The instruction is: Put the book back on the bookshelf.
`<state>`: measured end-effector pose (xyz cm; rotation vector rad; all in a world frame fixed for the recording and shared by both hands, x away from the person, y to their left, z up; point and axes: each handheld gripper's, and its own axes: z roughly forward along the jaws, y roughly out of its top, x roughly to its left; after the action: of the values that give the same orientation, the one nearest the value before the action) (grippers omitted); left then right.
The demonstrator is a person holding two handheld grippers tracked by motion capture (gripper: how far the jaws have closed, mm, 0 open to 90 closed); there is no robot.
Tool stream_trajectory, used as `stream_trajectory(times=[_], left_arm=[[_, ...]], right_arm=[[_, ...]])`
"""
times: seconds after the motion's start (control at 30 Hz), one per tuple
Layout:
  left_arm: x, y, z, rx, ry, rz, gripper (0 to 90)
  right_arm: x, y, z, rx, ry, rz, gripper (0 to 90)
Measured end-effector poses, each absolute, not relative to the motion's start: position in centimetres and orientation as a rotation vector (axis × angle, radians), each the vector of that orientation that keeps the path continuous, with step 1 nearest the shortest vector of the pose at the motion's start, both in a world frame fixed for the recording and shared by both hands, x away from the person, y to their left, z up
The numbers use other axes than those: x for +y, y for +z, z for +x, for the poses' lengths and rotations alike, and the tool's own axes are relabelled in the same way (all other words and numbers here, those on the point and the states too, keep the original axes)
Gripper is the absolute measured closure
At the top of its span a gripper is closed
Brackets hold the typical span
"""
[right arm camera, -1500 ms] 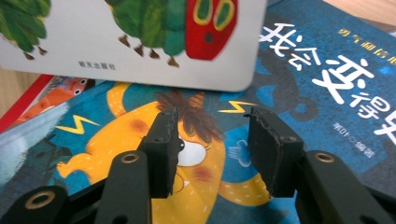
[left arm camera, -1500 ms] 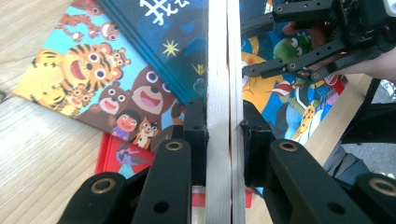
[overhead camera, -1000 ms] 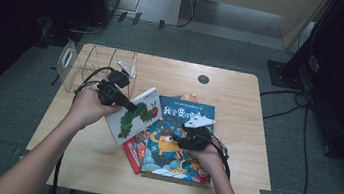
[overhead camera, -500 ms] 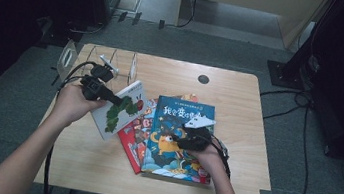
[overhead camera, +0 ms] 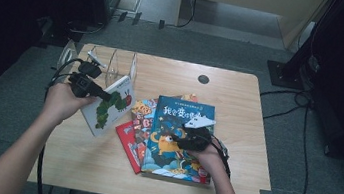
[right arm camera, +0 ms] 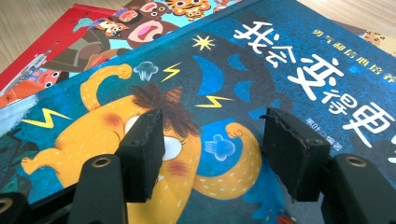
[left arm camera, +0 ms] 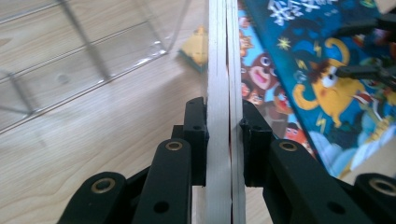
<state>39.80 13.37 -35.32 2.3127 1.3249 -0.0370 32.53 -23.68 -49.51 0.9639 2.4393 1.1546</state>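
The left tongs (overhead camera: 104, 94) clamp the white caterpillar-cover picture book (overhead camera: 110, 106) on edge; the clear acrylic divider rack (overhead camera: 114, 61) lies just beyond. The right tongs (overhead camera: 174, 138) stand wide over the blue book (overhead camera: 178, 128).

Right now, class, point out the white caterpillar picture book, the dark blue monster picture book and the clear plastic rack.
white caterpillar picture book (overhead camera: 108, 106): high view, front cover.
dark blue monster picture book (right arm camera: 261, 60): right gripper view, cover near title.
clear plastic rack (overhead camera: 123, 64): high view, upright divider.

lab – cables (overhead camera: 302, 124), equipment stands (overhead camera: 295, 68)
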Motion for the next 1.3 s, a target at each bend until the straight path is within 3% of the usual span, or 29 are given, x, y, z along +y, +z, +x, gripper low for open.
stream_trajectory(times=[0.33, 1.3], left_arm=[[14.6, -36.1, 40.4, 1.452, -0.022, 2.255, 77.7], [12.6, -37.0, 45.5, 1.719, 0.007, 2.035, 77.7]], right_arm=[[-23.7, -49.5, 32.6, 2.440, 1.158, 0.965, 38.3], [-23.7, -49.5, 32.5, 2.438, 1.151, 0.967, 38.3]])
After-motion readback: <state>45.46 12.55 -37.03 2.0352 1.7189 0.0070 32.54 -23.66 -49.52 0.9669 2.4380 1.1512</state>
